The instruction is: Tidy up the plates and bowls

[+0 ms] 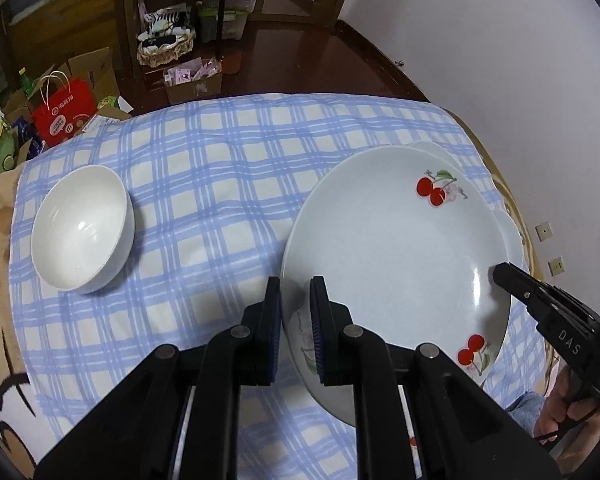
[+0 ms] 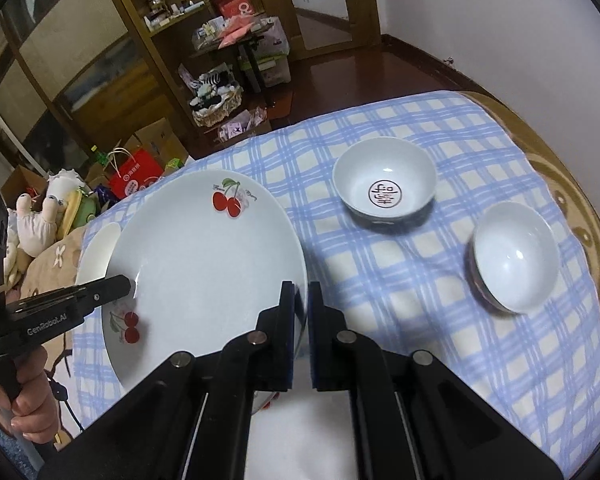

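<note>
Cherry plate [image 1: 396, 248] gripped by left tongs [image 1: 296, 304] and right tongs [image 2: 302, 304]

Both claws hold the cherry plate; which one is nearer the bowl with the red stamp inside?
The right claw. It pinches the cherry plate on the rim facing the stamped bowl; the left claw grips the far rim, beside a plain white bowl.
</note>
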### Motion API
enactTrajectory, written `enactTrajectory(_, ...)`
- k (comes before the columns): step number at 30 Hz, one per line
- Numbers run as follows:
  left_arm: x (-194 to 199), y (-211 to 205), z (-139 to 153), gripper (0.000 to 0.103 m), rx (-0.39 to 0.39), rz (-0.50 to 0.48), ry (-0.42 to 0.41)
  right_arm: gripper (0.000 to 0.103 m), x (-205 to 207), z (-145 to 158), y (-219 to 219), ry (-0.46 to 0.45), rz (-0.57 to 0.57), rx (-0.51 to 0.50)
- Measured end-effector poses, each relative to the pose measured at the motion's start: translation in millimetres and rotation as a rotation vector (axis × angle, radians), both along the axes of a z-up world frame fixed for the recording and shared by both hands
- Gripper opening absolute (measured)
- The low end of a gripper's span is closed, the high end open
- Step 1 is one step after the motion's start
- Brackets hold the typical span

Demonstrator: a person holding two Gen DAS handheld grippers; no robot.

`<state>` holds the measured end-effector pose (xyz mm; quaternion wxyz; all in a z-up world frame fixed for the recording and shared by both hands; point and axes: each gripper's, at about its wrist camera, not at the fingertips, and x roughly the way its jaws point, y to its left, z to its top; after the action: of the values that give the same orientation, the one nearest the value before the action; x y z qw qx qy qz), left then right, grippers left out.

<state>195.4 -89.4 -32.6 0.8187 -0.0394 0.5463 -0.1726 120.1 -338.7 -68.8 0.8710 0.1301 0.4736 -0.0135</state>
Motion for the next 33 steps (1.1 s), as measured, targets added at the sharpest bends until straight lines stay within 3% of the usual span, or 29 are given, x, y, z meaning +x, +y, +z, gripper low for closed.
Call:
enactTrajectory(10, -34, -18, -2, 0.013, 0.001, -0.018, 0.022, 0.007, -40, 6, -11, 0.001, 0.003, -0.022)
enactTrajectory(18, -60, -42, -8, 0.013, 0.025, -0.059, 0.017, 0.007, -71, -13, -32, 0.030, -0.031, 0.006)
enactTrajectory(33, -89, -66, -41, 0.013, 0.030, -0.090, 0.085, 0.007, -108, -42, -55, 0.084, -0.075, 0.023)
